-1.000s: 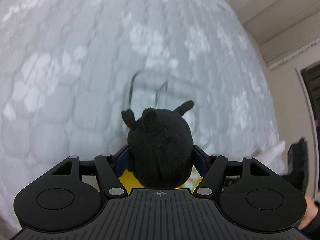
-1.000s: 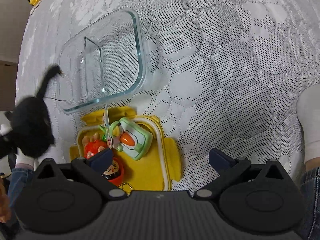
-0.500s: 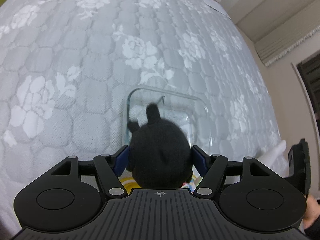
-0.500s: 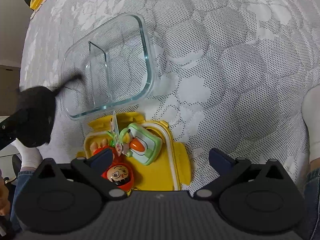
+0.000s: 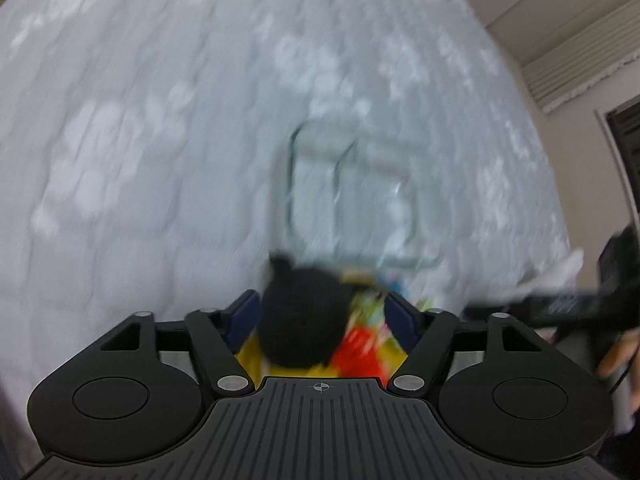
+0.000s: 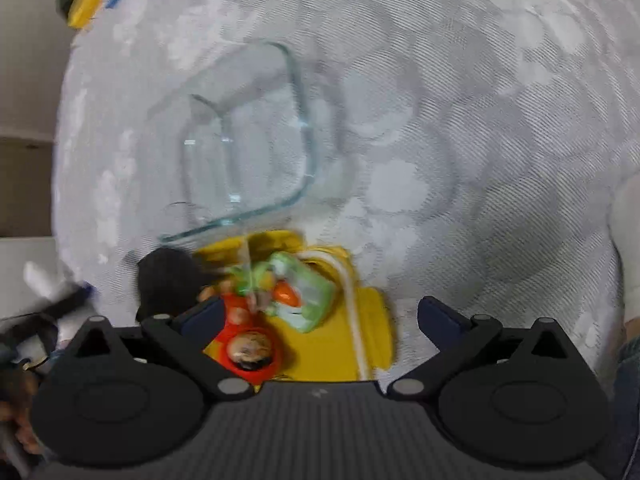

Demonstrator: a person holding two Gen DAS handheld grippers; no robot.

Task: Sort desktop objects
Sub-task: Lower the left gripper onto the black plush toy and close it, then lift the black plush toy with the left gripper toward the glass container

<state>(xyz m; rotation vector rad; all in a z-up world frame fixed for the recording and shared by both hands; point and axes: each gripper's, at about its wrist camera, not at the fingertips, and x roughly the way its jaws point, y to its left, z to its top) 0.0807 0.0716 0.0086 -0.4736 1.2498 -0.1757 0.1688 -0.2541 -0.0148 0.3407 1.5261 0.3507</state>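
Note:
The black plush toy (image 5: 301,316) sits low between my left gripper's (image 5: 320,312) spread fingers, over the yellow lid (image 5: 252,354); it looks released, though the frame is blurred. In the right wrist view the plush (image 6: 168,280) lies at the left edge of the yellow lid (image 6: 332,350), beside a red doll toy (image 6: 250,350) and a green carrot toy (image 6: 300,296). The empty clear glass container (image 6: 248,140) stands just beyond the lid; it also shows in the left wrist view (image 5: 352,196). My right gripper (image 6: 320,316) is open and empty above the lid.
Everything rests on a grey quilted cloth (image 6: 460,120) with white flowers. A yellow and black object (image 6: 84,4) lies at the far left corner. The other gripper shows at the right of the left wrist view (image 5: 580,300). A wall and window frame lie to the right.
My left gripper has opened and let go of the black plush, which now lies low at the lid's edge. Both views have shifted and are blurred by motion.

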